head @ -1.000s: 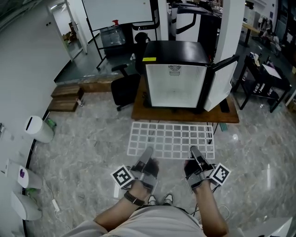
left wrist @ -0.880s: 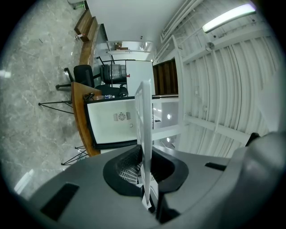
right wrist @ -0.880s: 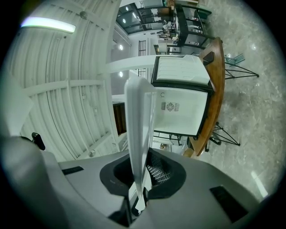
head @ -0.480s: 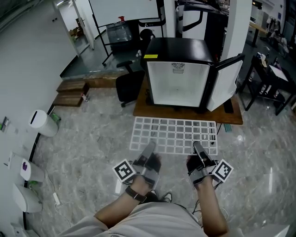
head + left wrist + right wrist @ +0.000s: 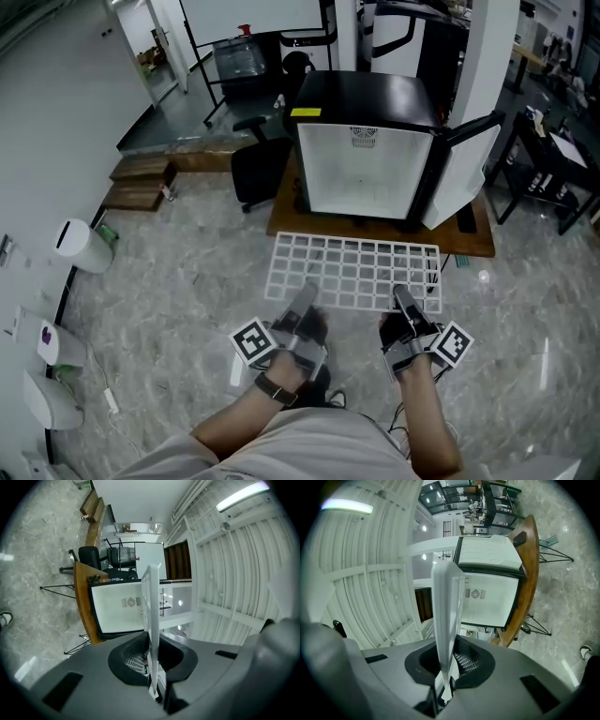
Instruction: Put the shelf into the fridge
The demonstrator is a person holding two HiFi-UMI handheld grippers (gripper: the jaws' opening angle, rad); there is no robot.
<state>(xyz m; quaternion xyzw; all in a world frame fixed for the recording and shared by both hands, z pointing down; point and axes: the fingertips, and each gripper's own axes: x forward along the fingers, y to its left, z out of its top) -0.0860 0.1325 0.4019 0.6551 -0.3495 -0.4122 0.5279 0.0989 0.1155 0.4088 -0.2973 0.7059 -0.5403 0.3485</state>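
Note:
A white wire grid shelf hangs level above the floor in the head view, in front of a small black fridge. The fridge stands on a low wooden table, its white inside showing and its door swung to the right. My left gripper is shut on the shelf's near edge at the left and my right gripper is shut on it at the right. In the left gripper view the shelf runs edge-on out of the jaws toward the fridge. The right gripper view shows the same shelf and fridge.
A black office chair stands left of the table. Wooden steps lie further left, and white bins line the left wall. Black tables stand at the right. Marbled floor lies between me and the fridge.
The fridge has drawn a little closer and lower in the head view. Both grippers keep their hold and the shelf has moved forward with them.

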